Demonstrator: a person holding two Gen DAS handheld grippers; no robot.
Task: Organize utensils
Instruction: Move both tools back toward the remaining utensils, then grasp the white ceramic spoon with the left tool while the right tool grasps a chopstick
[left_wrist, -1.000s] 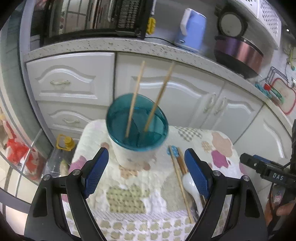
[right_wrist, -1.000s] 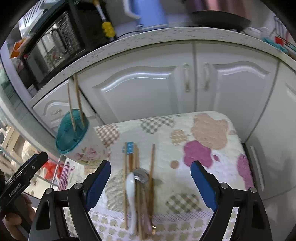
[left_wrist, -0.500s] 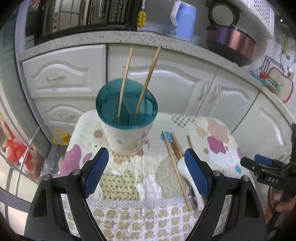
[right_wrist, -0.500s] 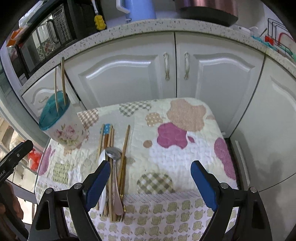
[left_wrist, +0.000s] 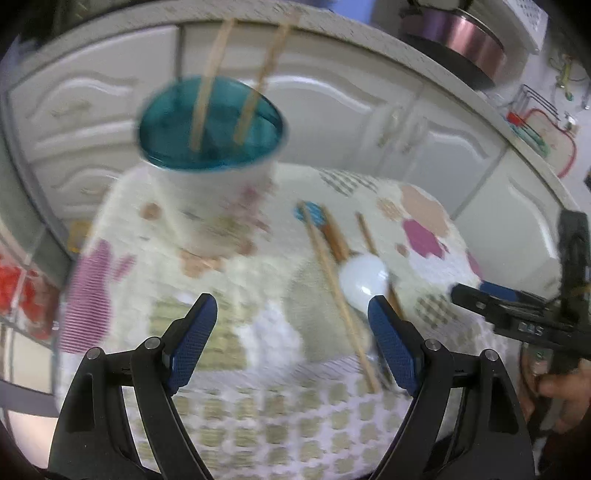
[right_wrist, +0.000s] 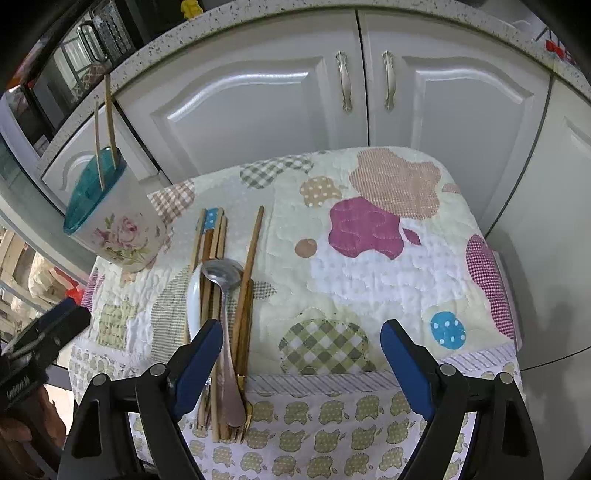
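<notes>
A: Left claw (left_wrist: 291, 321) noted: jaws spread wide, nothing between the blue pads, only patterned quilt seen through the gap. Picture blurred.

B: Right claw (right_wrist: 301, 345) likewise spread, nothing gripped. Its left pad is seen over the handles of the utensil bundle (right_wrist: 221, 295); contact cannot be told.

A: Bundle recorded from the left view just ahead of the right pad: a white spoon (left_wrist: 364, 275) lying among loose chopsticks (left_wrist: 340, 291), one chopstick running past the pad toward the near edge.

B: From the right view, a metal spoon (right_wrist: 225, 280) is seen on top of the bundle, bowl away from the camera; a white spoon edge (right_wrist: 192, 299) just left of it; wooden chopsticks on both sides, roughly parallel.

A: Holder (left_wrist: 218, 173) noted farther back on the left: white cup with floral print, teal insert, upright. Two chopsticks (left_wrist: 207, 85) stand in it, leaning slightly.

B: Holder and bundle are near each other, not touching. All rest on the quilted cover (right_wrist: 369, 258) over the worktop.

A: Beyond, white cabinet doors (right_wrist: 295, 103) under a speckled counter edge. The other claw's black body is seen at the right margin, held by a hand (left_wrist: 557, 391).
</notes>
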